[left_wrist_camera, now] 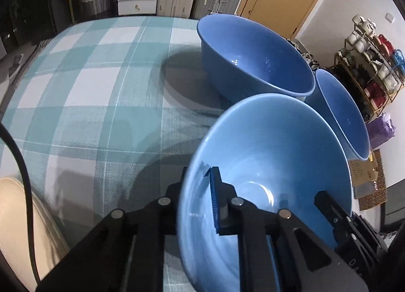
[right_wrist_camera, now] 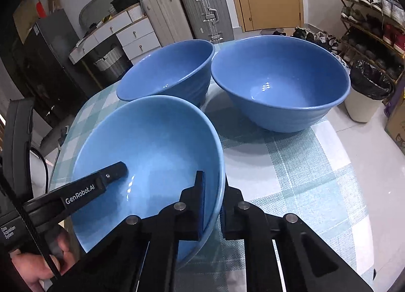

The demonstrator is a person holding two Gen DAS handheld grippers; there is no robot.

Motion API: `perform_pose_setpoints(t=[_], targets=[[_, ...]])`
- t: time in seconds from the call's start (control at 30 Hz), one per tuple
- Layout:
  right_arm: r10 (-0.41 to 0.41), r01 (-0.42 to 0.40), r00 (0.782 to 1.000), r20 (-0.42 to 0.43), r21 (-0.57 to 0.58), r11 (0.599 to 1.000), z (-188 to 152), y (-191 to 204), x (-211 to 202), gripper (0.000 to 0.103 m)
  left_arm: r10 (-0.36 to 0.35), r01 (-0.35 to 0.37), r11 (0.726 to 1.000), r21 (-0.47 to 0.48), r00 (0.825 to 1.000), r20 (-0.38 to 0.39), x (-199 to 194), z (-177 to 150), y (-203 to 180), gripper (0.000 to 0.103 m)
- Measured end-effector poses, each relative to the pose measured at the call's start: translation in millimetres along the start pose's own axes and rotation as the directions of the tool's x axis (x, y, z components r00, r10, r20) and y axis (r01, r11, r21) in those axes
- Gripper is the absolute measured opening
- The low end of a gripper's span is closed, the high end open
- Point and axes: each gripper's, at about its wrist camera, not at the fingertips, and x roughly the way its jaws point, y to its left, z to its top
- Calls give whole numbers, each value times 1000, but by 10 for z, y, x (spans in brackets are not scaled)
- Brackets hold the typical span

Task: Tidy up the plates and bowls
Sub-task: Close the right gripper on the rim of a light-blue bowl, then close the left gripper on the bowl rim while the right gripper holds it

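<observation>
A light blue bowl point(left_wrist_camera: 273, 145) point(right_wrist_camera: 152, 145) is held tilted above the checked tablecloth. My left gripper point(left_wrist_camera: 197, 191) is shut on its left rim, one finger inside, one outside. My right gripper point(right_wrist_camera: 215, 201) is shut on its right rim the same way. The right gripper's finger shows in the left wrist view point(left_wrist_camera: 329, 206), and the left gripper's finger shows in the right wrist view point(right_wrist_camera: 111, 173). Two darker blue bowls stand upright on the table beyond it, one on the left point(right_wrist_camera: 172, 72) point(left_wrist_camera: 253, 57) and one on the right point(right_wrist_camera: 281, 82) point(left_wrist_camera: 341, 112).
A cream plate point(left_wrist_camera: 17, 221) lies at the table's near left edge. The teal checked tablecloth point(left_wrist_camera: 96, 89) stretches to the left. Off the table are suitcases point(right_wrist_camera: 205, 8), white drawers point(right_wrist_camera: 134, 34), a shoe rack point(right_wrist_camera: 372, 14) and a lined bin point(right_wrist_camera: 367, 92).
</observation>
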Motion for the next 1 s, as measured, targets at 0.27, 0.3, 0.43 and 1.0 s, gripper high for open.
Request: perform_pose_setpoints(t=[0.27, 0.3, 0.43, 1.0], targets=[[-7, 6, 1000, -12, -13, 1000, -84, -16, -79, 9, 0, 1, 1000, 31, 1000, -27, -50, -95, -30, 11], [-8, 8, 1000, -12, -14, 1000, -105, -20, -96, 9, 3, -2, 999, 45, 1000, -29, -72, -132, -42, 11], [-19, 19, 1000, -18, -21, 1000, -258, -34, -215, 9, 4, -1, 998, 59, 999, -46, -138, -290, -64, 11], [-48, 48, 999, -11, -2, 999, -1155, -146, -902, 10, 29, -20, 987, 157, 998, -56, -536, -1190, -221, 10]])
